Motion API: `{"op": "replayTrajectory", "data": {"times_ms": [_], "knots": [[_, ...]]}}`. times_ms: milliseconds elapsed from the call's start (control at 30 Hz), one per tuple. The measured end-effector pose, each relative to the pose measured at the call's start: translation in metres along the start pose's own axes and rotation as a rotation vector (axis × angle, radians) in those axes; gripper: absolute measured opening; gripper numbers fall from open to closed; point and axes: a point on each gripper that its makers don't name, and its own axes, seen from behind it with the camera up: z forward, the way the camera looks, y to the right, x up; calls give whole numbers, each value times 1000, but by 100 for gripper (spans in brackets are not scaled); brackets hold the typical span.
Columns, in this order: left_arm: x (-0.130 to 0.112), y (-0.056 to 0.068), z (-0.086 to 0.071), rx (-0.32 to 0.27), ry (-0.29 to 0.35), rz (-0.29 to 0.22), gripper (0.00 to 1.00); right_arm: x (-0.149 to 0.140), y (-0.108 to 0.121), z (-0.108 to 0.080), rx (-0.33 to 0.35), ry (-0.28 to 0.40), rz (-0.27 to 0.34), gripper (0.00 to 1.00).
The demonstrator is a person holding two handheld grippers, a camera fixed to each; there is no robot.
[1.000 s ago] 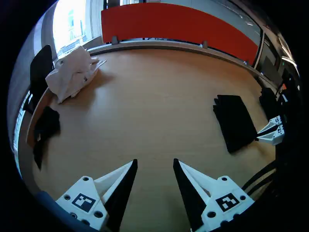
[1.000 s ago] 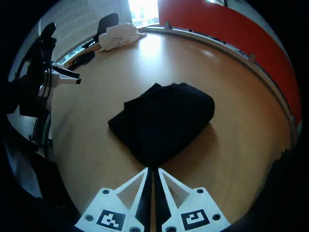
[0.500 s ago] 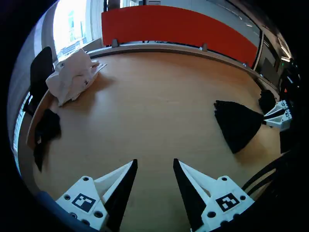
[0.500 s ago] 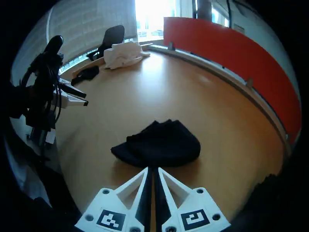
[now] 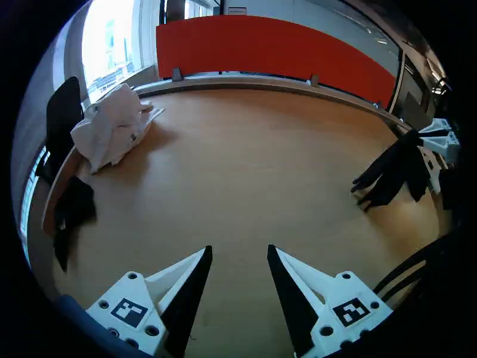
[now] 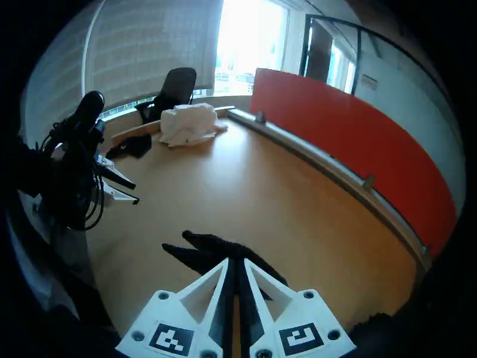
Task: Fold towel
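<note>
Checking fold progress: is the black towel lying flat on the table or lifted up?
Lifted: the black towel hangs bunched from the shut right gripper, not spread flat on the table.

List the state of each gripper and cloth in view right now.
left gripper: open, empty, above the table
right gripper: shut on the black towel
black towel: bunched, hanging from the right gripper
white cloth: crumpled heap near the table's far edge
small black cloth: draped over the table's edge
</note>
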Motion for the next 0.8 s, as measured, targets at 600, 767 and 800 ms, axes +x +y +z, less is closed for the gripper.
{"op": "replayTrajectory", "data": {"times_ms": [600,767,800], "knots": [[7,8,-2,-18,20,10,67,38,19,-27,-58,67,-27,4],[8,8,-2,-19,22,9,67,42,19,-28,-57,74,-29,4],[8,8,-2,-20,22,9,67,43,20,-29,-57,75,-30,4]]}}
